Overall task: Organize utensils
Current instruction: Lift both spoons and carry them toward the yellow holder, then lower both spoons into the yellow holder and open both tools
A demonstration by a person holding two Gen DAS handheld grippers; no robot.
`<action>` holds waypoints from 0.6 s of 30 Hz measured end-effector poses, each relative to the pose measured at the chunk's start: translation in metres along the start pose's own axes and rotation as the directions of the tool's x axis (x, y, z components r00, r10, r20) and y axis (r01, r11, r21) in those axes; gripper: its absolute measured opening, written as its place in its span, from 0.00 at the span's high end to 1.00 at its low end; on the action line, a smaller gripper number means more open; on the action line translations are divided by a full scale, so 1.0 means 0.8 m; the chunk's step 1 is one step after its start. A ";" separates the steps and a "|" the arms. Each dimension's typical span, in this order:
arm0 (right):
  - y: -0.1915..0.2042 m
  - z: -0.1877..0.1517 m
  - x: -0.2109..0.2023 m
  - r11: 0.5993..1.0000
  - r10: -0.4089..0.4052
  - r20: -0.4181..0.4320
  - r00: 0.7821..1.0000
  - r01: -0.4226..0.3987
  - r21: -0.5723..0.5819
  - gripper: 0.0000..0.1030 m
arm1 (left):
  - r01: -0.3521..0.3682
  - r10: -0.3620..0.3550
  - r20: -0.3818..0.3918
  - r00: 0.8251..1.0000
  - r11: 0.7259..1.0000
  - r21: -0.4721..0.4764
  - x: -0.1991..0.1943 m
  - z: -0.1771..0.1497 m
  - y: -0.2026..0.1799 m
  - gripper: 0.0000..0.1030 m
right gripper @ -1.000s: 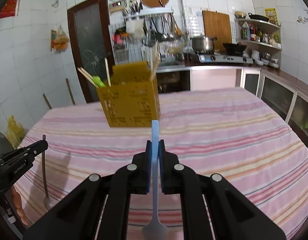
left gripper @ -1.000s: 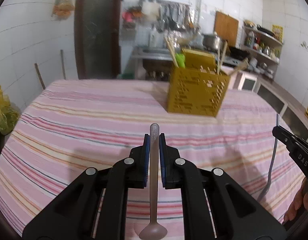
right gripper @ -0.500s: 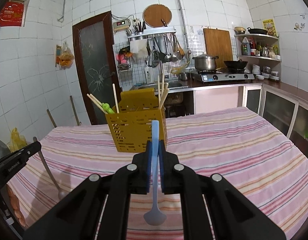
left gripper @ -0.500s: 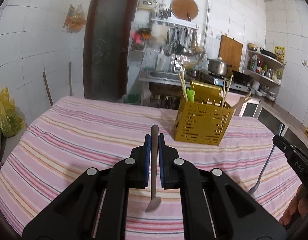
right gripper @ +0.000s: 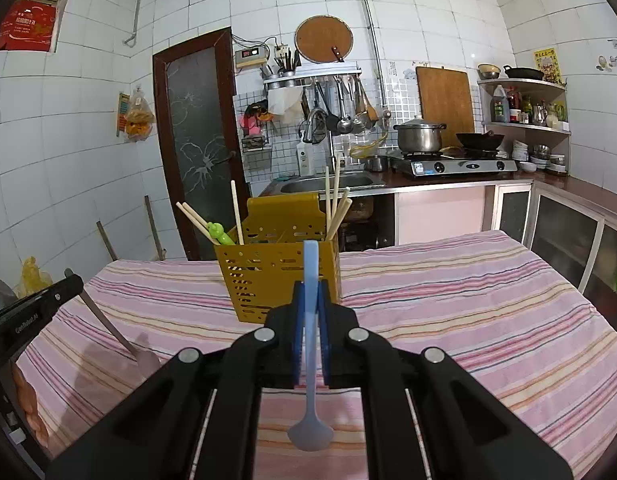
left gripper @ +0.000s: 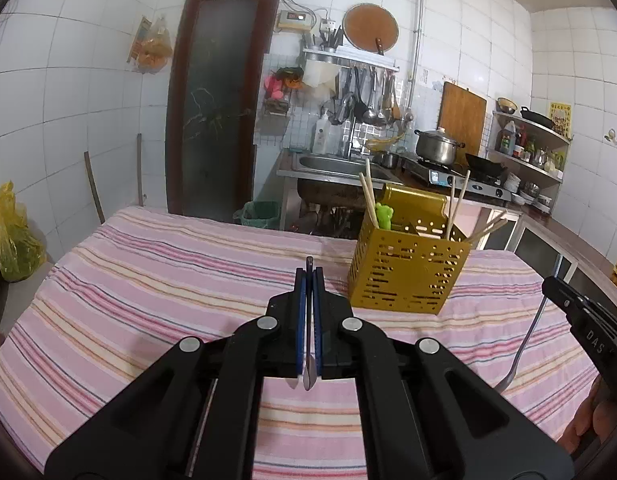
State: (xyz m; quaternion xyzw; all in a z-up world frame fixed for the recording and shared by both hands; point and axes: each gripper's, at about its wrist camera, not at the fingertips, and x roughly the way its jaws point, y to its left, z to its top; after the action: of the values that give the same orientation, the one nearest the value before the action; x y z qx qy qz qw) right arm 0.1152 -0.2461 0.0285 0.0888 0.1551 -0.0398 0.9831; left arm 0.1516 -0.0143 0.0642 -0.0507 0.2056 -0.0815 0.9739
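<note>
My left gripper (left gripper: pixel 309 275) is shut on a grey-brown spoon (left gripper: pixel 309 377), which hangs edge-on with its bowl down, above the striped table (left gripper: pixel 156 280). From the right wrist view the same spoon (right gripper: pixel 108 326) slants down from the left gripper (right gripper: pixel 36 308). My right gripper (right gripper: pixel 310 287) is shut on a light blue spoon (right gripper: pixel 310 436), bowl down and facing the camera. That blue spoon (left gripper: pixel 524 348) also shows at the right of the left wrist view. A yellow perforated utensil holder (left gripper: pixel 404 276) (right gripper: pixel 264 280) stands on the table beyond both grippers, holding chopsticks (right gripper: pixel 334 200) and a green piece (left gripper: pixel 383 216).
The pink striped cloth covers the whole table (right gripper: pixel 468 312). Behind the table are a sink counter (right gripper: pixel 328 184), a stove with a pot (right gripper: pixel 418 136), a dark door (left gripper: pixel 216 112) and a yellow bag (left gripper: pixel 12 236) at the left. Fingers of a hand (left gripper: pixel 596 420) show at the right edge.
Both grippers have risen and tipped upward, so the spoons hang off the cloth. The grey-brown spoon has turned from flat-on to edge-on between the left jaws.
</note>
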 end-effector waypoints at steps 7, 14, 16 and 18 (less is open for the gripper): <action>0.002 0.006 0.009 1.000 0.001 0.010 1.000 -0.001 0.003 0.93 | 0.024 -0.023 0.035 0.999 1.000 -0.009 -0.001 0.015 0.003 0.98; 0.005 0.026 0.004 1.000 0.005 0.053 0.999 -0.004 -0.004 0.93 | 0.072 -0.071 0.090 0.993 0.997 -0.002 -0.005 0.039 0.000 0.98; 0.004 0.035 0.003 1.000 0.008 0.072 0.997 -0.008 -0.003 0.93 | 0.085 -0.085 0.104 0.991 0.996 0.004 -0.005 0.047 -0.007 0.98; 0.003 0.045 0.004 1.000 0.008 0.089 0.996 -0.009 0.002 0.93 | 0.099 -0.100 0.123 0.987 0.995 0.014 -0.002 0.060 -0.014 0.98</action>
State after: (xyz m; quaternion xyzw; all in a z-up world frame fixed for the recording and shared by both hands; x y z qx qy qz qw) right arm 0.1293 -0.2508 0.0616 0.0888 0.1106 -0.0398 0.9891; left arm 0.1679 -0.0218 0.1101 -0.0622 0.1418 -0.1273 0.9797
